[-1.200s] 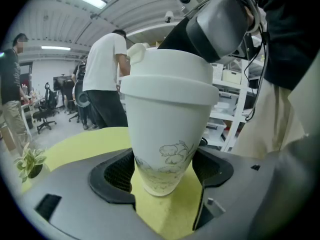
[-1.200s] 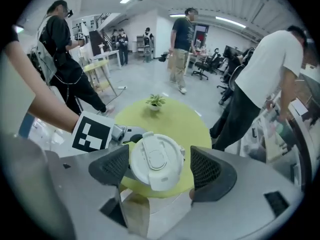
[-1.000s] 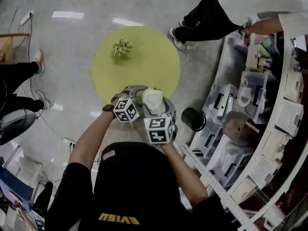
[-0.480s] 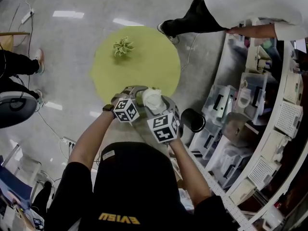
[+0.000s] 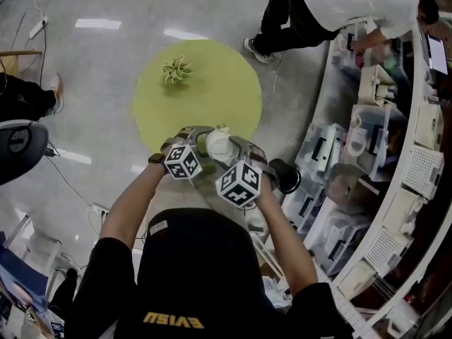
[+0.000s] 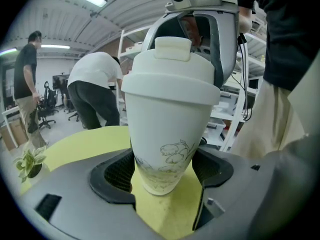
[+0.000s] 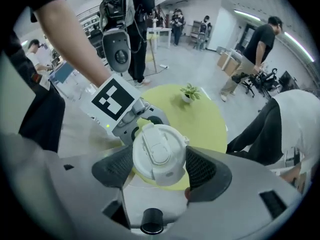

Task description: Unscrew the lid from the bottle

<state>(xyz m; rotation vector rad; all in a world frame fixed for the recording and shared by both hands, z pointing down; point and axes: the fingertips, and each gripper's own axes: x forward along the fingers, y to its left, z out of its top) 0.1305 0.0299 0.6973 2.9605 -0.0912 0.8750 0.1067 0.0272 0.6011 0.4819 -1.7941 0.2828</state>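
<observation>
We note white tapered plastic bottle with flower sketch (image 6: 167, 134) held in air above near edge of round yellow-green table (image 5: 212, 97). Left gripper (image 6: 164, 170) clamps lower body, bracing against turn. Right gripper (image 7: 160, 169), from above, grips white flip-top lid (image 7: 159, 151) for twisting. We judge lid still seated.

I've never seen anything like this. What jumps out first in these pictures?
A white bottle with a faint flower drawing, held between two grippers: the left gripper clamps its body, the right gripper grips its lid from above. Beyond them lies a round yellow-green table with a small potted plant near its far edge.
</observation>
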